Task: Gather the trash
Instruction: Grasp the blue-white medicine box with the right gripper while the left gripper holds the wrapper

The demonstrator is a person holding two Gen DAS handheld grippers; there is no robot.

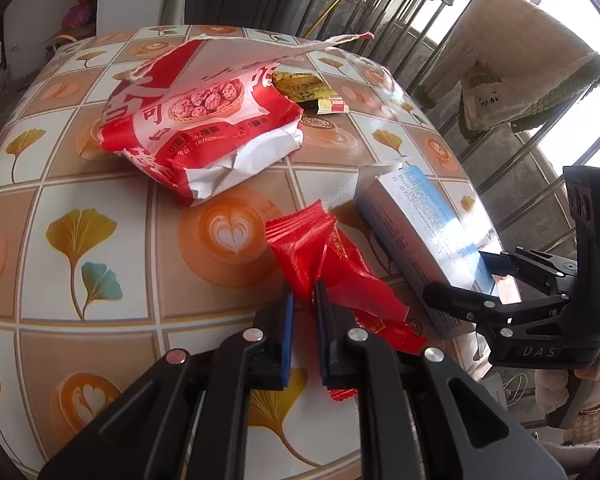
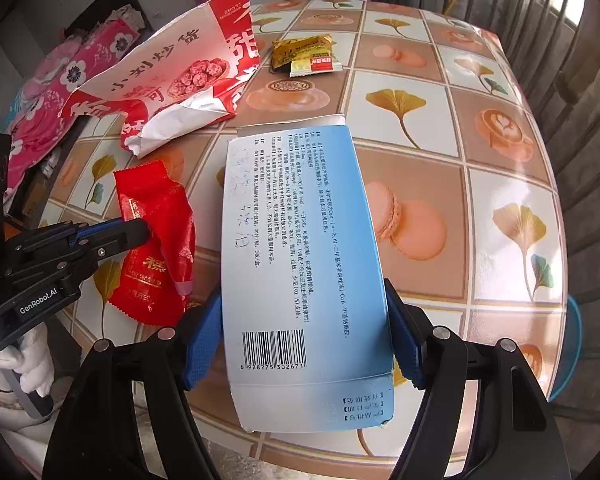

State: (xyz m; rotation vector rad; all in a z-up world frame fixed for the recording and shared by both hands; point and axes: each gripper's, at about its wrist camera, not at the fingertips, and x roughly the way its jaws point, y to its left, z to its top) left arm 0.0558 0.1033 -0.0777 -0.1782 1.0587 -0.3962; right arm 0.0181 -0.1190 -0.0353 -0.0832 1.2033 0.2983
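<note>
Sunlit tiled table (image 2: 440,92), both grippers gripping trash.
Left gripper (image 1: 304,300) pinches the red wrapper (image 1: 320,256); right gripper (image 2: 304,344) clamps the blue-white box (image 2: 296,240). Pickup seems underway; next, lift both clear toward a bin, none visible.

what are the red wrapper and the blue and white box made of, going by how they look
Red wrapper: thin glossy plastic film, probably; it crumples, shines and has a serrated sealed edge. Blue and white box: printed thin cardboard, apparently with a smooth, slightly glossy finish; flat panels, folded flaps and a torn end flap suggest it.
</note>
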